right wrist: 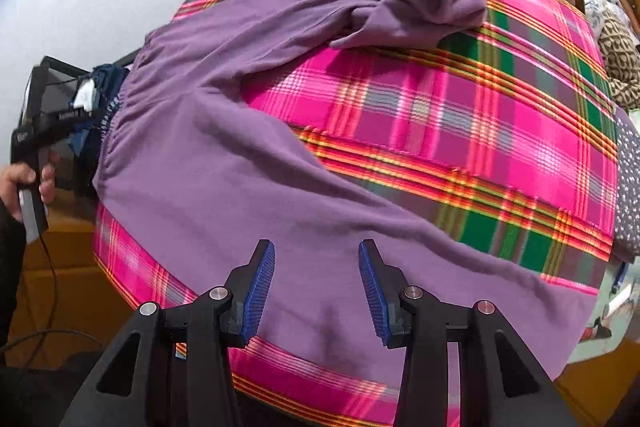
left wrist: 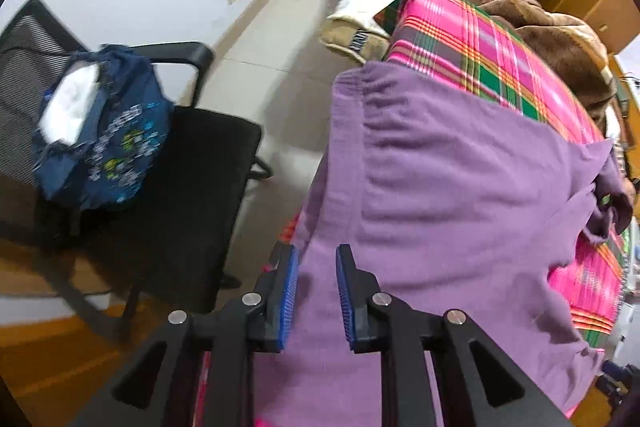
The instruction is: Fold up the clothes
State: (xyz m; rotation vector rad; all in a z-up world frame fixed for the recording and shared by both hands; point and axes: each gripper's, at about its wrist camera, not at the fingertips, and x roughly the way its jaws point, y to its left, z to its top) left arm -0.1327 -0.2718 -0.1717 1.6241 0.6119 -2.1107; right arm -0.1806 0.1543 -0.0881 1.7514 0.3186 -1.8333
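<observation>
Clearly the purple trousers (right wrist: pixel 224 163) lie spread on the plaid bed cover (right wrist: pixel 460 131), one leg bunched at its far end. Left claw (left wrist: pixel 317 297) and right claw (right wrist: pixel 317 291) hover empty, jaws wide. Next likely move: pinch a leg and straighten it.

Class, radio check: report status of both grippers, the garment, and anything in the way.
Left gripper open, right gripper open, both over cloth. Purple pants spread on plaid sheet, one leg bunched. Nothing in the way.
</observation>
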